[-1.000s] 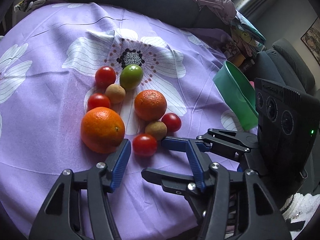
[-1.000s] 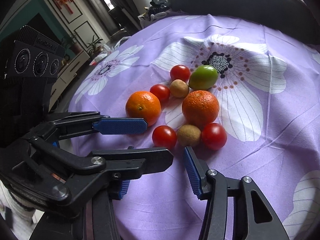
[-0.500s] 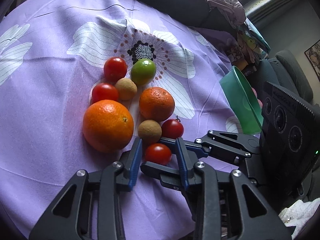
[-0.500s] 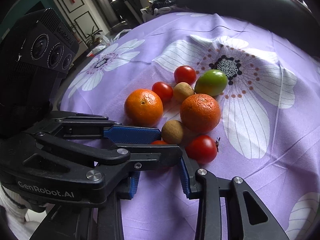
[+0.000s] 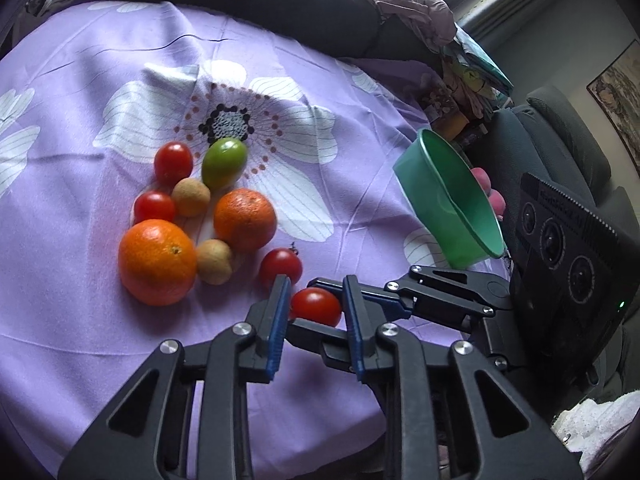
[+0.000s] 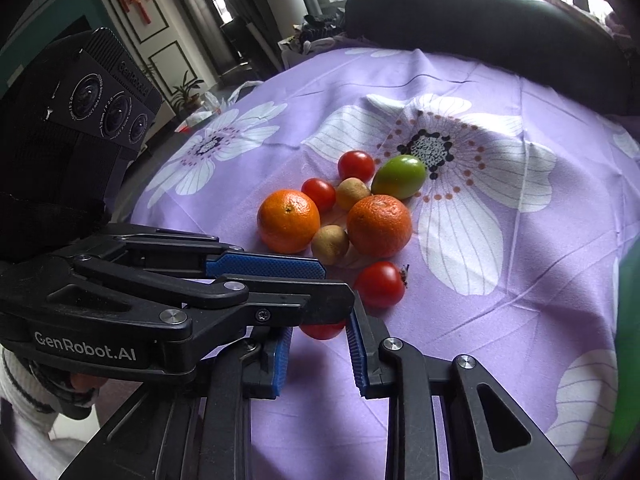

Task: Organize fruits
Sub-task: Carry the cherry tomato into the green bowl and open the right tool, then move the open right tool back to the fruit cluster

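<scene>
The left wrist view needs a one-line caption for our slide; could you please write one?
Left gripper closes its jaws on a cherry tomato beside the fruit cluster, near a tilted green bowl.

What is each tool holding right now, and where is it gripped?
The left tool pinches a red cherry tomato by its two opposite sides. The right tool holds nothing; its fingers are apart.
</scene>
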`<state>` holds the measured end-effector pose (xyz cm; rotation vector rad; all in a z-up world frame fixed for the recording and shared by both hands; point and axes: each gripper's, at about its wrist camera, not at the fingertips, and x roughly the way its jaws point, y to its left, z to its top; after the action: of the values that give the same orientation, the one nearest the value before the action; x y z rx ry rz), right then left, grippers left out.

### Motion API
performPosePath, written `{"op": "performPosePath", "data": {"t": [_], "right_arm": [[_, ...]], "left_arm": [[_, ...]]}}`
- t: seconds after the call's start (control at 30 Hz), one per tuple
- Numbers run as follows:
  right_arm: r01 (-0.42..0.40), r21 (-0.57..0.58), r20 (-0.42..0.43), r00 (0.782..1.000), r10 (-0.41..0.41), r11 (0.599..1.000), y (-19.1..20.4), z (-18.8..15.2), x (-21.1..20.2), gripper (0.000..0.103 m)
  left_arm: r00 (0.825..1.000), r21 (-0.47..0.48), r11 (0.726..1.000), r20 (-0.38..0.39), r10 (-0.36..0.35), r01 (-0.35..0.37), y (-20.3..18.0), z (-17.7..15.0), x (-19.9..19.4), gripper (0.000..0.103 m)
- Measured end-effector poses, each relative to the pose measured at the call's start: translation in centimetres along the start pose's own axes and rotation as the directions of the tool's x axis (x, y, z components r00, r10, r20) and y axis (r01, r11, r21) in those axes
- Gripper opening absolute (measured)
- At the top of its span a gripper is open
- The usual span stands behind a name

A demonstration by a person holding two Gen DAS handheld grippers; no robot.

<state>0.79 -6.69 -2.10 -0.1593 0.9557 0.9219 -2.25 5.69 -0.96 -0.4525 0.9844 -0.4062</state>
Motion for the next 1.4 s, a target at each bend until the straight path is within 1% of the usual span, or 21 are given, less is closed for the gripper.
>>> {"op": "performPosePath", "data": {"t": [0.13, 0.23, 0.4, 0.5, 0.6, 0.67, 0.7, 0.83, 0.87, 0.9, 1.0, 1.1, 1.17, 1.2, 1.23, 1.27, 1.33, 1.4], "right_arm": [[0.035, 0.025, 0.068, 0.997, -0.037, 0.999, -1.2, 0.0, -3.0, 0.028], [0.083, 0.042, 0.125, 0.988, -0.087, 0.996, -2.4, 0.2, -5.7, 0.028], [0.172, 0.094, 0.206, 0.960, -0.188, 0.981, -5.5, 0.1, -10.3, 0.028], [0.213, 0.142, 0.232, 0.942, -0.241, 0.967, -7.7, -0.4, -12.4, 0.028], [0.242, 0.192, 0.245, 0.926, -0.286, 0.951, -9.8, -1.1, -13.9, 0.028], [0.257, 0.224, 0.240, 0.920, -0.309, 0.940, -11.1, -1.5, -14.4, 0.028], [0.260, 0.243, 0.233, 0.919, -0.317, 0.935, -11.7, -1.7, -14.5, 0.028], [0.260, 0.313, 0.195, 0.924, -0.330, 0.913, -13.6, -2.6, -13.9, 0.028], [0.266, 0.329, 0.180, 0.924, -0.337, 0.906, -14.0, -2.8, -13.7, 0.028], [0.270, 0.343, 0.171, 0.924, -0.343, 0.900, -14.3, -3.1, -13.6, 0.028], [0.273, 0.388, 0.158, 0.921, -0.355, 0.880, -15.2, -3.8, -13.8, 0.028], [0.273, 0.410, 0.169, 0.915, -0.366, 0.870, -15.5, -4.7, -14.8, 0.029], [0.277, 0.417, 0.175, 0.910, -0.376, 0.866, -15.4, -4.7, -15.4, 0.029], [0.278, 0.419, 0.181, 0.907, -0.380, 0.864, -15.3, -4.7, -15.7, 0.030], [0.276, 0.419, 0.188, 0.906, -0.380, 0.865, -15.2, -4.7, -16.0, 0.031], [0.272, 0.418, 0.196, 0.905, -0.378, 0.867, -14.9, -4.7, -16.2, 0.034], [0.266, 0.406, 0.212, 0.903, -0.374, 0.874, -14.2, -4.4, -16.6, 0.039], [0.251, 0.384, 0.231, 0.906, -0.356, 0.889, -13.4, -4.1, -16.7, 0.039]], "left_arm": [[0.999, 0.076, 0.997, 0.018, -0.031, 0.030, -3.2, 1.7, 0.5, 0.025], [0.998, 0.150, 0.987, 0.027, -0.061, 0.057, -6.1, 3.3, 1.3, 0.025], [0.992, 0.256, 0.960, 0.012, -0.124, 0.117, -10.9, 5.8, 4.0, 0.025], [0.987, 0.289, 0.944, -0.019, -0.158, 0.157, -13.3, 7.0, 6.3, 0.025], [0.984, 0.321, 0.931, -0.050, -0.170, 0.177, -15.2, 7.7, 8.2, 0.024], [0.985, 0.319, 0.932, -0.070, -0.160, 0.174, -15.8, 7.9, 9.7, 0.026], [0.986, 0.316, 0.934, -0.076, -0.148, 0.164, -16.0, 7.8, 10.2, 0.026], [0.991, 0.315, 0.941, -0.091, -0.102, 0.126, -16.3, 7.3, 11.9, 0.033], [0.992, 0.317, 0.942, -0.087, -0.090, 0.113, -16.3, 7.3, 12.0, 0.042], [0.994, 0.317, 0.943, -0.076, -0.078, 0.099, -16.2, 7.3, 11.9, 0.056], [0.996, 0.298, 0.950, -0.028, -0.083, 0.088, -15.3, 7.7, 10.3, 0.073], [0.997, 0.270, 0.961, 0.038, -0.068, 0.056, -13.7, 8.1, 7.6, 0.076], [0.996, 0.247, 0.969, 0.089, -0.031, 0.008, -12.1, 8.1, 5.6, 0.079], [0.993, 0.229, 0.973, 0.115, -0.007, -0.020, -11.2, 7.9, 4.6, 0.081], [0.990, 0.211, 0.976, 0.137, 0.018, -0.047, -10.2, 7.8, 3.5, 0.082], [0.987, 0.190, 0.979, 0.156, 0.047, -0.076, -9.1, 7.6, 2.5, 0.082], [0.975, 0.149, 0.978, 0.191, 0.117, -0.146, -7.0, 6.9, 0.4, 0.082], [0.960, 0.103, 0.974, 0.215, 0.177, -0.203, -5.1, 6.1, -1.1, 0.082]]}}
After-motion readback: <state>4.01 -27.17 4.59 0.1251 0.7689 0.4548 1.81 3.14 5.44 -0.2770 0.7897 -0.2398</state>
